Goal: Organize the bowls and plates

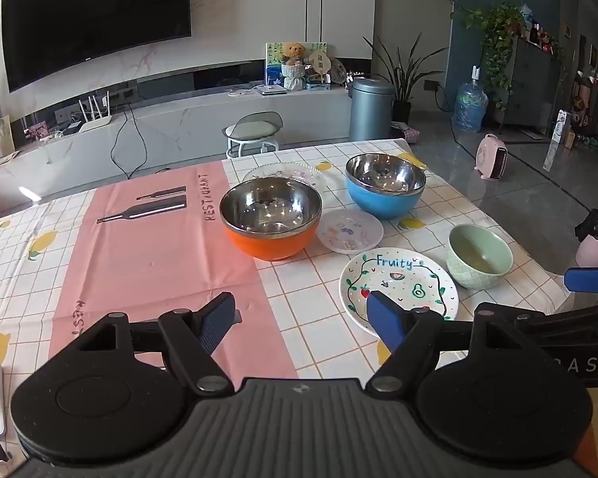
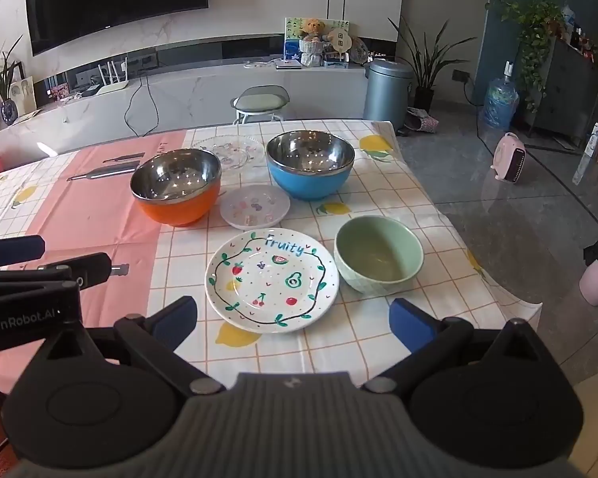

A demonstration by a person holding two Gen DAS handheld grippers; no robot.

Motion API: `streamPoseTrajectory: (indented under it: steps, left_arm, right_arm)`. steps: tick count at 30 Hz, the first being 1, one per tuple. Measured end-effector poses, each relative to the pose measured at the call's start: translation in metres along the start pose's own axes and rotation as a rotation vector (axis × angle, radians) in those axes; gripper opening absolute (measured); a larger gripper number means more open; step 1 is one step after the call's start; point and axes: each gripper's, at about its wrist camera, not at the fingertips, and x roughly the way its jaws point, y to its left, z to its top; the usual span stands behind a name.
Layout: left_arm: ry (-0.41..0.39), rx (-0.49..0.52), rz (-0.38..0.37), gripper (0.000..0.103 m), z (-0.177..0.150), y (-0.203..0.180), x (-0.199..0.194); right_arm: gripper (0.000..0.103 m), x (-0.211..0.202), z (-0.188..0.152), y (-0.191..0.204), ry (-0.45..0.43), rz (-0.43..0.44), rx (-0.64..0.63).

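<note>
Both grippers hover low over the near edge of the table (image 2: 378, 358), empty and spread wide; the left gripper (image 1: 303, 324) has its fingers parted over the pink runner (image 1: 147, 247) and the near rim of the Fruity plate (image 1: 398, 283), and the right gripper (image 2: 295, 320) frames that same plate (image 2: 271, 279) between its blue pads; neither touches any dish.

The dishes lie scattered, unsorted, on the right half of the cloth; the orange bowl (image 2: 175, 187) sits at the runner's edge, the blue bowl (image 2: 310, 167) further right, both steel-lined and upright; the small clear plate (image 2: 255, 206) lies between them, just in front, near both; a larger glass plate (image 2: 229, 151) lies behind, partly hidden by the orange bowl; the green bowl (image 2: 378, 259) stands just beside the Fruity plate, near the table's right edge.

Nothing is stacked yet, so the task looks to be at its start; the wide stance of both pairs of fingers suits an approach to a rim; the Fruity plate, nearest and flat, seems the likely first pick, or a base for the smaller plates; its low rim probably calls for a shallow, sideways pinch; the green bowl near the edge could be nudged off.
</note>
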Motion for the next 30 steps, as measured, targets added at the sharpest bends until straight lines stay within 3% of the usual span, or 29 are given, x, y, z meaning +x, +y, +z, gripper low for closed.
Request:
streamPoseTrajectory:
  steps: [30]
  left_arm:
    - [0.016,-0.022,-0.012,0.088,-0.0061,0.0041,0.0031]
  right_arm:
    - [0.100,0.0073,0.0001,0.0070,0.031,0.002,-0.005]
